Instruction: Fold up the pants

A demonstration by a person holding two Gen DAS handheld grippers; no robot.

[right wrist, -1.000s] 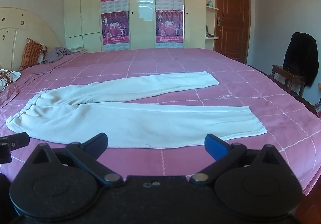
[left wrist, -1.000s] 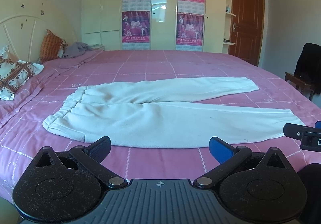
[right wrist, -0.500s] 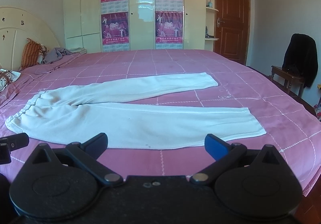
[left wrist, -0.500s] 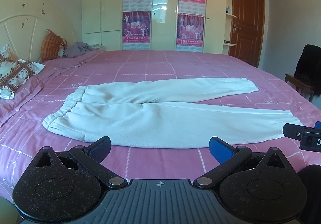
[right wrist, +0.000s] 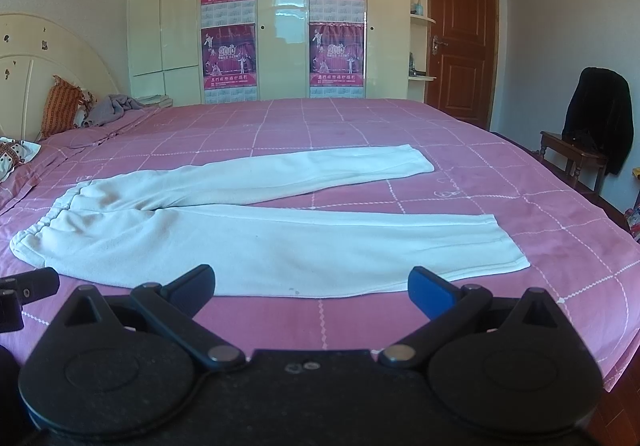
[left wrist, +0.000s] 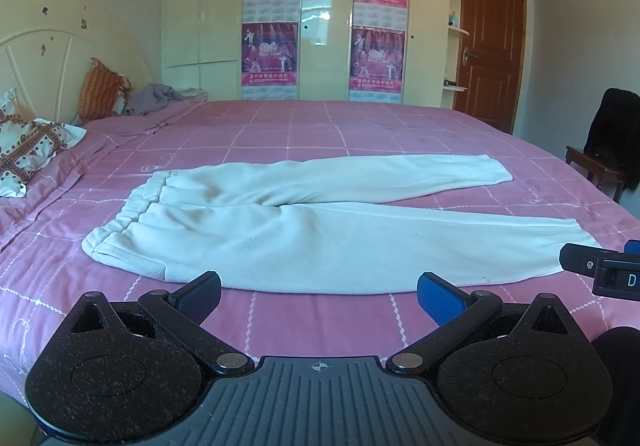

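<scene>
White pants (left wrist: 320,222) flat on pink bed (left wrist: 360,126); both claws wide, empty; patterned pillow (left wrist: 28,154) fully visible only leftward.

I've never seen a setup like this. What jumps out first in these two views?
A pair of white pants lies spread flat across the middle of a pink checked bedspread, waistband toward the headboard, legs splayed apart. Low in each view, an open gripper, left gripper and right gripper, sits just short of the pants' near edge, touching nothing.

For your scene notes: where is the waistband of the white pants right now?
In both views the waistband lies at the left end of the pants, toward the headboard, flat on the pink bedspread.
</scene>
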